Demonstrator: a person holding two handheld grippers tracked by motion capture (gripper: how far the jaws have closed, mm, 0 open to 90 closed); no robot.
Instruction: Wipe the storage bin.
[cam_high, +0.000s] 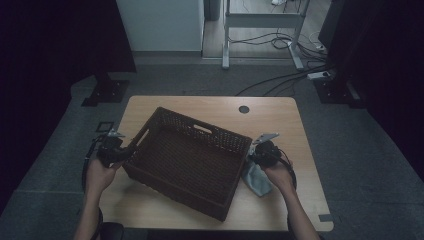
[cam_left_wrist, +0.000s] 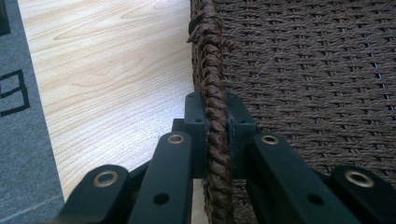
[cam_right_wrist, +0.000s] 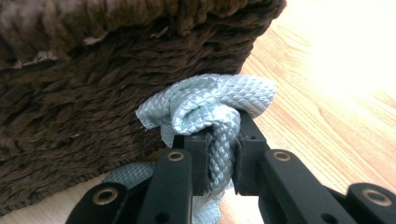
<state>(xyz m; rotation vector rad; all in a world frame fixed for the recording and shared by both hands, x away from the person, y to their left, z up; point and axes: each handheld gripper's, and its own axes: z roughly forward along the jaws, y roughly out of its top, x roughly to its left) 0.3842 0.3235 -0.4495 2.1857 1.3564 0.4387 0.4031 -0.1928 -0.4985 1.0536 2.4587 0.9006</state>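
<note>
While the left gripper (cam_left_wrist: 216, 135) pinches the brown woven basket's (cam_high: 187, 160) braided rim, the right gripper (cam_right_wrist: 219, 161) clamps a bunched pale-blue cloth (cam_right_wrist: 210, 109).

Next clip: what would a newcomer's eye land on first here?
The big dark woven basket sitting askew in the middle of the light wooden table. Next, the left tool clamped on the basket's braided rim at its left side. Then the pale blue cloth bunched in the right tool, right against the basket's outer wall at its right side.
</note>
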